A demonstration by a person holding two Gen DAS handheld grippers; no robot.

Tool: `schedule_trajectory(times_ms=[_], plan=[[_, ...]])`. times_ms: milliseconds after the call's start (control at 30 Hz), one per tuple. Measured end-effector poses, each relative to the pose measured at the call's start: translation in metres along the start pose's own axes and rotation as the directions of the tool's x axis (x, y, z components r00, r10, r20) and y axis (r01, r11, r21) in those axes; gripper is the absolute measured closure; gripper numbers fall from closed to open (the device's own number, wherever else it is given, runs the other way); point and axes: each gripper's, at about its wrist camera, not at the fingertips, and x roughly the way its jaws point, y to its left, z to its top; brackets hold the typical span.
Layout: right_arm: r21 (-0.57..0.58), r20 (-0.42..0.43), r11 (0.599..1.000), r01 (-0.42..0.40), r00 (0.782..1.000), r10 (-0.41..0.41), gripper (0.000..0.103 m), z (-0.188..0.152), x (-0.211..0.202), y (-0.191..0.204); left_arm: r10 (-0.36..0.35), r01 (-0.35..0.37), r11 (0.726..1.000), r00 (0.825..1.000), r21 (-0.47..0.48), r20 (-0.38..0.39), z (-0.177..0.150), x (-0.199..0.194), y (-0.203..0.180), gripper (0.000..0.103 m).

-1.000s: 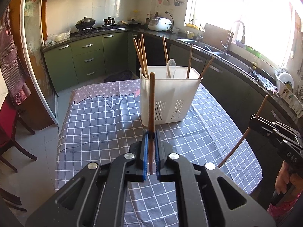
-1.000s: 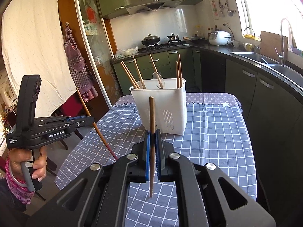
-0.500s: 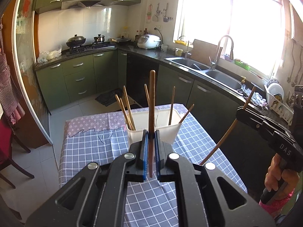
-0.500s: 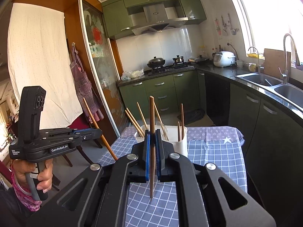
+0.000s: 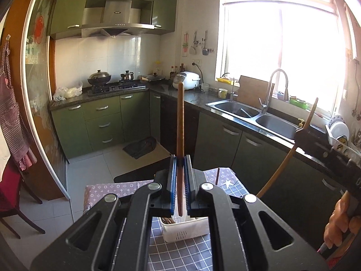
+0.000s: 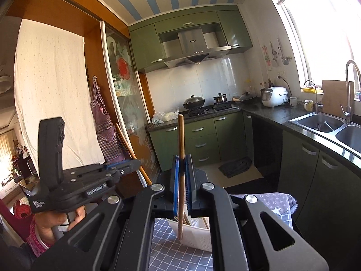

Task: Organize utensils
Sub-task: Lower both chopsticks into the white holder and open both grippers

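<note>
**Two chopsticks poised above the caddy**

A white caddy (image 5: 183, 230) stands on the checked table (image 5: 180, 257). Each gripper, left (image 5: 180, 185) and right (image 6: 181, 185), clamps one upright chopstick (image 5: 179, 135) above it. Lowering straight down, tip first, should avoid the rim.

The utensil holder (image 5: 185, 228) stands on the table (image 5: 178, 255), near its far edge, with the floor mat (image 5: 141, 146) on the floor beyond that edge. Chopsticks (image 6: 186, 218) stand inside the holder. The left gripper (image 5: 179, 176) is above the holder, a chopstick (image 5: 180, 135) upright between its jaws with its lower end over the holder's opening. The right gripper (image 6: 181, 180) is to the right of the left one, also above the holder, and the second chopstick (image 6: 181, 164) it grips reaches down over the holder's near rim. The sink (image 5: 255, 115) lies right of the table, and the stove (image 5: 115, 88) is behind it along the far counter.
</note>
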Motion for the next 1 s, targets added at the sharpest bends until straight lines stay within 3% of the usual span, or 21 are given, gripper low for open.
schedule_trajectory(times_ms=[300, 600, 700, 767, 900, 1000], plan=[[-0.006, -0.016, 0.996, 0.092, 0.996, -0.092, 0.097, 0.007, 0.053, -0.017, 0.046, -0.047, 0.999, 0.995, -0.005, -0.084, -0.029, 0.058, 0.006, 0.097], [-0.015, -0.051, 0.993, 0.118, 0.992, -0.119, 0.097, -0.001, 0.085, -0.023, 0.027, -0.030, 0.999, 0.989, -0.023, -0.146, -0.057, 0.073, 0.016, 0.096], [-0.022, -0.060, 0.991, 0.129, 0.990, -0.130, 0.097, -0.004, 0.091, -0.023, 0.025, -0.030, 0.998, 0.993, -0.047, -0.118, -0.059, 0.062, 0.023, 0.084], [-0.032, -0.069, 0.989, 0.141, 0.987, -0.143, 0.097, -0.005, 0.099, -0.023, 0.030, -0.036, 0.997, 0.996, -0.068, -0.087, -0.060, 0.050, 0.027, 0.065], [-0.044, -0.103, 0.987, 0.155, 0.982, -0.159, 0.097, -0.016, 0.114, -0.023, 0.053, -0.057, 0.995, 0.997, -0.077, -0.048, -0.068, 0.026, 0.031, 0.061], [-0.054, -0.133, 0.984, 0.172, 0.975, -0.178, 0.097, -0.030, 0.125, -0.025, 0.054, -0.059, 0.991, 0.998, -0.123, -0.043, -0.080, 0.009, 0.039, 0.053]])
